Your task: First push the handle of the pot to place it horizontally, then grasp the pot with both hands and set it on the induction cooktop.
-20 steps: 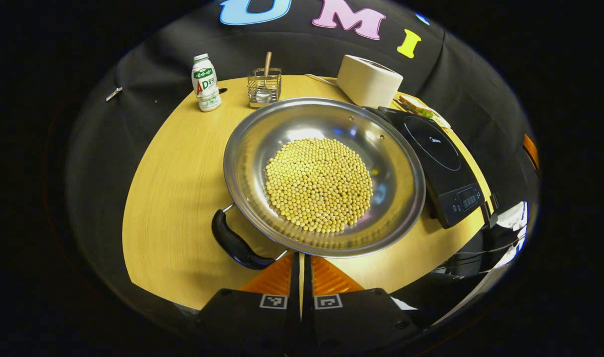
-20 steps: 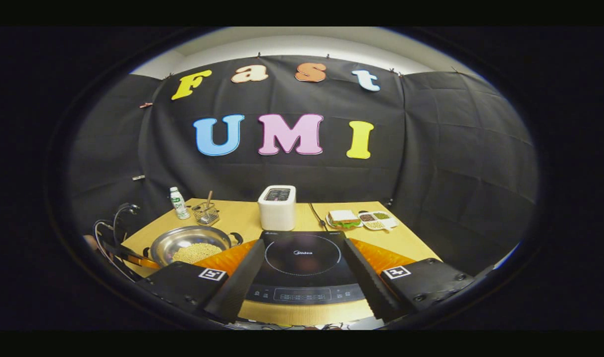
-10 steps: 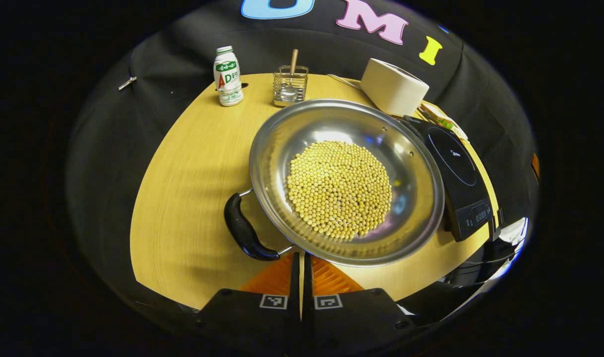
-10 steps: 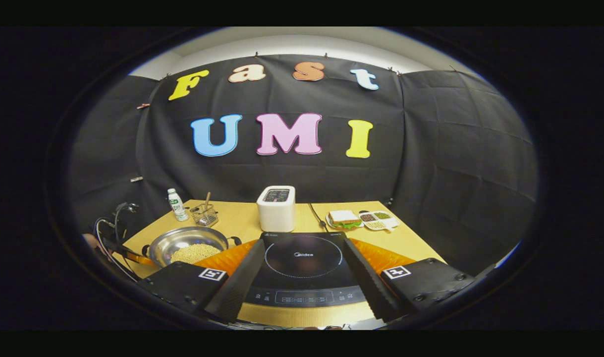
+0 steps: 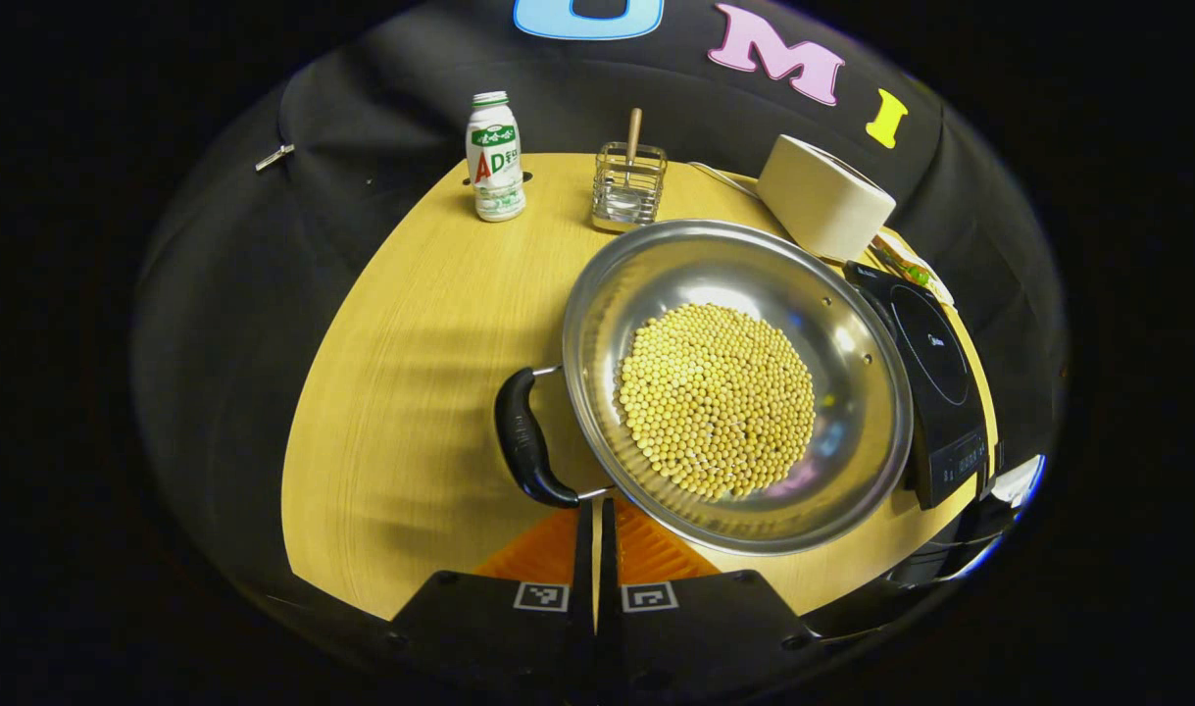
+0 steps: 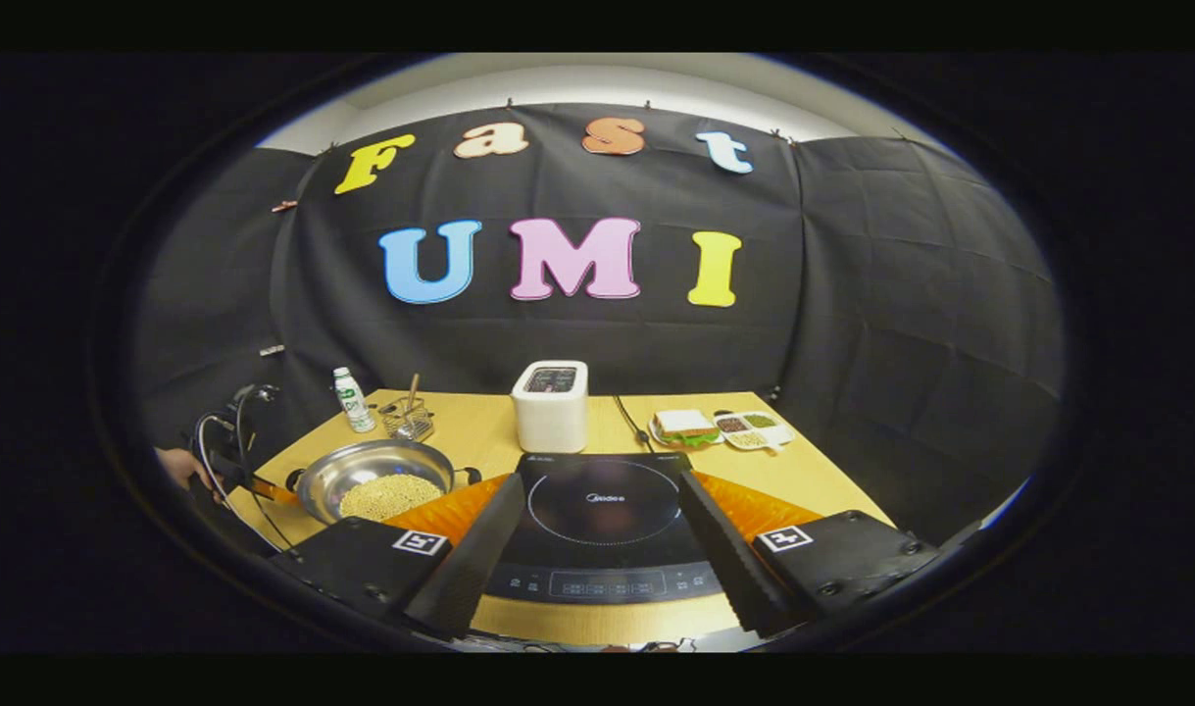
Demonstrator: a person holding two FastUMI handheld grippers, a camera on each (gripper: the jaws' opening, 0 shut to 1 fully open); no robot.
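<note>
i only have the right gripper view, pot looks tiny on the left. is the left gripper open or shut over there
Observer: Shut. In the left gripper view the left gripper has its fingers together with nothing between them.
Operator: where are its tips relative to the pot handle
Observer: Right at the near end of the black handle, where the wire bracket meets the pot. I cannot tell whether they touch.
Operator: and how close is the pot to the cooktop
Observer: In that view the pot's far rim sits right up against the edge of the induction cooktop. Whether they touch is hidden.
</note>
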